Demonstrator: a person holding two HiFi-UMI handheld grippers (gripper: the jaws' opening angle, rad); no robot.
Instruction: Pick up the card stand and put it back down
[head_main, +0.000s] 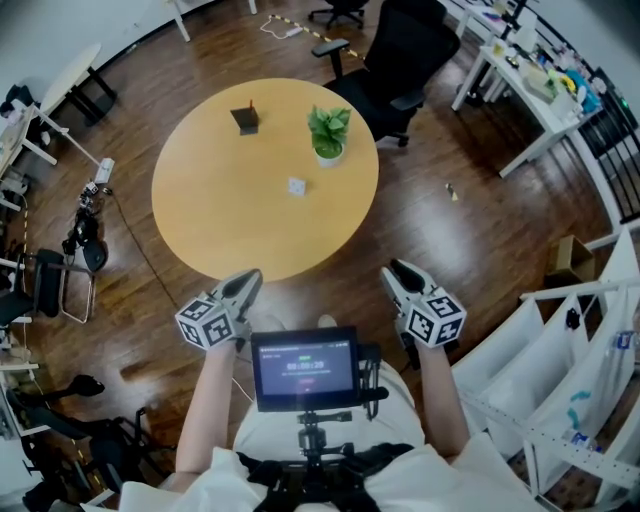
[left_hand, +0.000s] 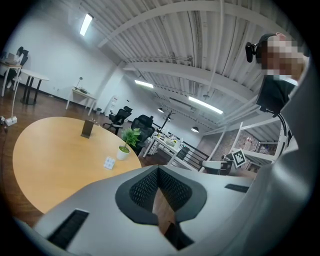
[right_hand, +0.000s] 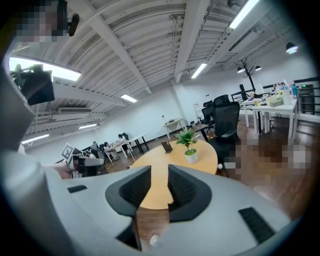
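Upright on the round table (head_main: 220, 225), the dark card stand (head_main: 245, 118) sits well beyond both grippers, seemingly out of reach, so neither holds anything: the left gripper (head_main: 250, 278) has its 2 jaws meeting at the tips, the right gripper (head_main: 395, 270) partly apart.
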